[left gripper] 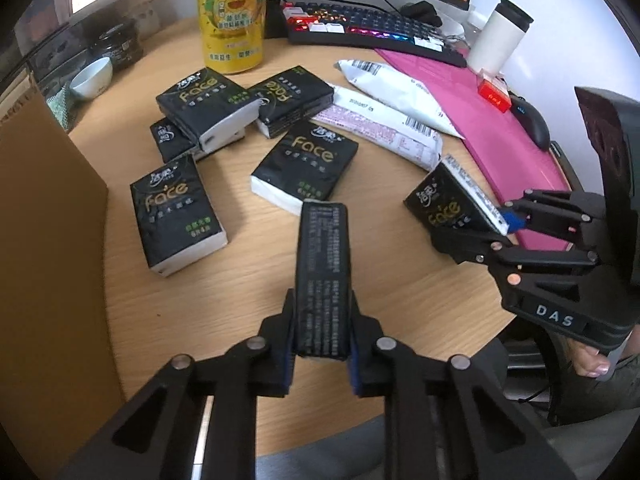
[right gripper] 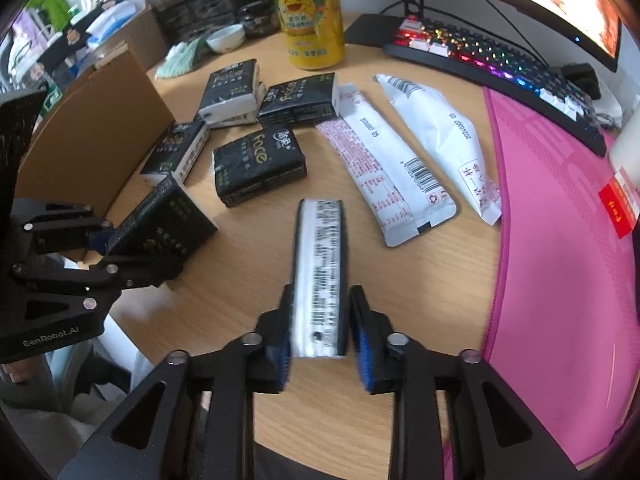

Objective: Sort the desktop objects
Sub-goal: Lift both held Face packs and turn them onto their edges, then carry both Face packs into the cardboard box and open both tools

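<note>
1. Light wooden surface [left gripper: 248, 264] with a rounded near edge, a keyboard [left gripper: 368, 28] and monitor along its far edge, and a pink mat [right gripper: 560, 240] toward its right side.
2. Left hand-held gripper [left gripper: 322, 328]: clenched on a black tissue pack [left gripper: 323, 276] standing on edge near the near edge of the surface; the pack runs straight out between the two blue pads, and both pads press its sides.
3. Right hand-held gripper [right gripper: 322, 332]: a second tissue pack [right gripper: 320, 272], white barcoded side up, stands between its fingers. The left pad touches the pack; a narrow gap shows at the right pad, so the grip looks released.
4. Five more black tissue packs [left gripper: 304, 164] lie loose toward the middle of the surface, beyond both gripped packs.
5. A cardboard box [left gripper: 44, 240] stands at the left edge.
6. Two white sachets [right gripper: 392, 168] lie side by side between the packs and the mat.
7. A yellow can [left gripper: 232, 16] stands upright near the far edge, left of the keyboard.
</note>
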The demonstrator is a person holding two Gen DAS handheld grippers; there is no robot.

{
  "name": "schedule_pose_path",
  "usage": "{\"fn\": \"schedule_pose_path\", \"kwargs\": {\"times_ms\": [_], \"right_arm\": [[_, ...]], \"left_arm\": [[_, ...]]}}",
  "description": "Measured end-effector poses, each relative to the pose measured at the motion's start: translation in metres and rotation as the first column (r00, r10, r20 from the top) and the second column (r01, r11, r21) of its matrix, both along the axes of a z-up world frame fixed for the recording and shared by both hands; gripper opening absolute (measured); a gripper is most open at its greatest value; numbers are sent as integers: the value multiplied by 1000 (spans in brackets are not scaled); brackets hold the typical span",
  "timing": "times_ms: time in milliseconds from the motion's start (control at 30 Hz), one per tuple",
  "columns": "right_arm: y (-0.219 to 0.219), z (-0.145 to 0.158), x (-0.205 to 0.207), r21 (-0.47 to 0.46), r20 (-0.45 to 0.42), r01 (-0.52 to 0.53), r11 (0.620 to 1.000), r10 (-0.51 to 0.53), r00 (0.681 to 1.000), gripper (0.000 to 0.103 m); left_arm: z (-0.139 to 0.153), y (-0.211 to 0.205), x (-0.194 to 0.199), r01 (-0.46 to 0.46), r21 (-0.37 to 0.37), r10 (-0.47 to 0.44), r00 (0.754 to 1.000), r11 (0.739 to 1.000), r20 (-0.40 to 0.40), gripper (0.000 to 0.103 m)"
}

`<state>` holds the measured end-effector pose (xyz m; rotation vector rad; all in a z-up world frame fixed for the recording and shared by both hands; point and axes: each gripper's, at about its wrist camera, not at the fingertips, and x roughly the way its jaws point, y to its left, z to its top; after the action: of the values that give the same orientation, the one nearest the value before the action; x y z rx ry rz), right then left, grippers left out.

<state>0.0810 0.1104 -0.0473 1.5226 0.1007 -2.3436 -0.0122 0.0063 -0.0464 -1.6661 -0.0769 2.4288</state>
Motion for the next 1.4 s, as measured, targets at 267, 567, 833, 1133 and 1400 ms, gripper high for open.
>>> {"fn": "schedule_pose_path", "kwargs": {"times_ms": [267,567,833,1133,1400], "right_arm": [[1,10,-4,-55,-2,7,998,-8,1000,44],[-5,6,-4,-35,0,-4,999,4,1000,44],[-4,1,-6,-39,19,2,999,-1,1000,44],[0,0,-6,-42,17,14,999,-13,1000,44],[-2,8,-5,-39,11,-5,999,6,1000,20]], "left_arm": [[2,-3,-4,-11,19,12,1000,1000,-13,23],[-1,-1,-8,-3,23,3,1000,1000,0,23],[0,1,-10,-4,12,4,1000,1000,-11,44],[-4,7,-15,16,-5,-16,1000,1000,6,44],[6,4,-9,19,-14,-19,1000,1000,2,20]]}}
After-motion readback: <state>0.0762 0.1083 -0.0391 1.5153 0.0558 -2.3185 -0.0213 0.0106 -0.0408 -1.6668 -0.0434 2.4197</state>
